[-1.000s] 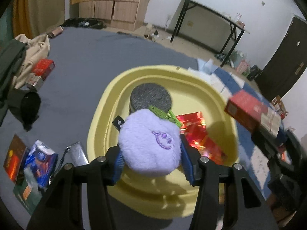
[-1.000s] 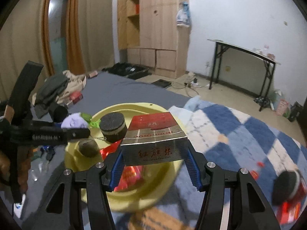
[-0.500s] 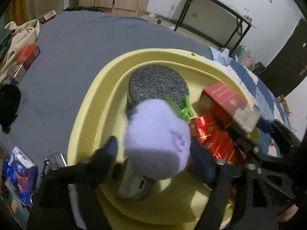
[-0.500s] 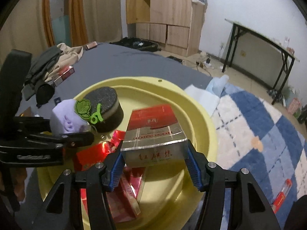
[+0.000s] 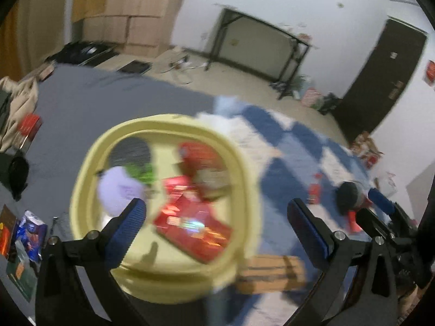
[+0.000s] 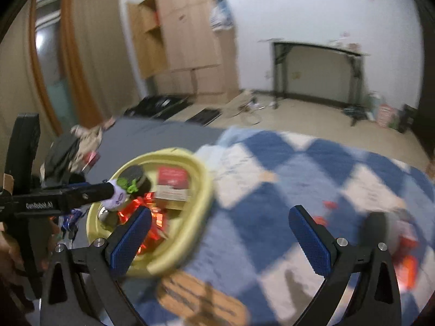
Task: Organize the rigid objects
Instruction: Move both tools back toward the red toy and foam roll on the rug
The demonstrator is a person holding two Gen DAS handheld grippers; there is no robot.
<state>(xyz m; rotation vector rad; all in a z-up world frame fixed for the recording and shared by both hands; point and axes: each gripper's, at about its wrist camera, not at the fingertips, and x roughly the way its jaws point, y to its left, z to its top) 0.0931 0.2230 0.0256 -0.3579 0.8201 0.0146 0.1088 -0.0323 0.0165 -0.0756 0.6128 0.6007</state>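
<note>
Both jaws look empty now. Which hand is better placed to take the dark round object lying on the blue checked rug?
Probably right. The dark round object lies just beside the open right gripper; the left gripper is over the yellow basin.

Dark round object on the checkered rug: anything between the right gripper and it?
Nothing visible does. The right gripper is open over the checkered rug, and the dark round object lies just right of its right finger, with blurred red pieces beside it.
</note>
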